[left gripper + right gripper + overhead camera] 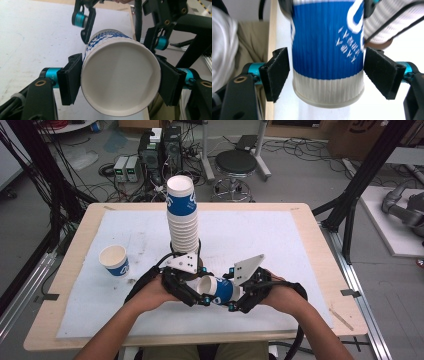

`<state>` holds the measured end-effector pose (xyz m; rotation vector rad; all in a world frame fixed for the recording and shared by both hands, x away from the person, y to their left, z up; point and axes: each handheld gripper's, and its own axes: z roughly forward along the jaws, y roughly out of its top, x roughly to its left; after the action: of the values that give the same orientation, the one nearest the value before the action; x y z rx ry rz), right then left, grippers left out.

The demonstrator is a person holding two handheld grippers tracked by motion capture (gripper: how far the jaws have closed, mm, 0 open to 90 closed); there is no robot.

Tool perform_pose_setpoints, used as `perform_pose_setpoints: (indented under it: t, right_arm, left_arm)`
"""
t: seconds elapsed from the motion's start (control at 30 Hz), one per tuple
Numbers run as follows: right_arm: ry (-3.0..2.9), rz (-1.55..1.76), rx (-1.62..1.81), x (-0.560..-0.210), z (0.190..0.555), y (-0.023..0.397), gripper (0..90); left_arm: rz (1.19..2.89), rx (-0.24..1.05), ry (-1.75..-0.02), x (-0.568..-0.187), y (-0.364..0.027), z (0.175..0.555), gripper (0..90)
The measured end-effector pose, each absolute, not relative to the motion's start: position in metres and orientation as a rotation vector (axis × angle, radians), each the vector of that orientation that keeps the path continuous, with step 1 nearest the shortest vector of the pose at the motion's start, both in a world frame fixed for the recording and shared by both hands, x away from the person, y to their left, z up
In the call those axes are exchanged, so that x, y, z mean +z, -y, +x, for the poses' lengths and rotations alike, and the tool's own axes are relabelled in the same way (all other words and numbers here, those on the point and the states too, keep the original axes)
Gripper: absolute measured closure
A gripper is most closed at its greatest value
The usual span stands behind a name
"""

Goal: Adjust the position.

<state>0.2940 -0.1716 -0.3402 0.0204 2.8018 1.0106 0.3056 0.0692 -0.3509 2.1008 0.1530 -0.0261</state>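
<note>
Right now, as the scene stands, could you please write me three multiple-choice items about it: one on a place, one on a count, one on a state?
1. Where does the single upright paper cup stand?
A. left of the cup stack
B. right of the cup stack
C. on top of the cup stack

2. How many paper cups are apart from the cup stack?
A. one
B. two
C. four

3. What is the state of the left gripper?
A. wide open over the bare mat
B. shut on the sideways paper cup
C. shut on the cup stack

Answers:
1 A: in the high view it stands alone at the stack's left.
2 B: one stands upright, and one lies sideways between the grippers.
3 B: in the left gripper view both pads press on the cup's rim end.
</note>
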Motion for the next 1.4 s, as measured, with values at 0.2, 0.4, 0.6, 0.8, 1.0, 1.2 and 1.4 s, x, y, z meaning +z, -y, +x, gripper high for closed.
perform_pose_setpoints:
  t: [0.2,0.4,0.6,0.8,1.0,1.2,1.4]
  right_arm:
    - [-2.720,0.062,1.209,-0.332,0.292,0.183,21.6]
    - [-2.626,0.146,1.368,-0.331,0.292,0.194,21.2]
    - [-2.533,0.220,1.520,-0.337,0.293,0.204,21.1]
    - [-2.470,0.294,1.591,-0.341,0.292,0.215,20.7]
    - [-2.440,0.327,1.604,-0.348,0.289,0.221,20.2]
    - [-2.419,0.366,1.634,-0.356,0.286,0.226,20.2]
    - [-2.411,0.405,1.656,-0.365,0.284,0.233,20.2]
  left_arm:
    - [2.019,-0.016,-0.173,-0.356,-0.078,0.305,29.2]
    - [1.935,-0.016,-0.204,-0.364,-0.086,0.304,29.1]
    - [1.903,-0.013,-0.219,-0.370,-0.091,0.305,29.0]
    - [1.858,-0.001,-0.238,-0.377,-0.095,0.304,29.1]
    - [1.811,-0.003,-0.250,-0.384,-0.098,0.304,29.1]
    - [1.767,0.006,-0.261,-0.391,-0.102,0.302,29.1]
    - [1.726,0.000,-0.249,-0.393,-0.105,0.300,29.1]
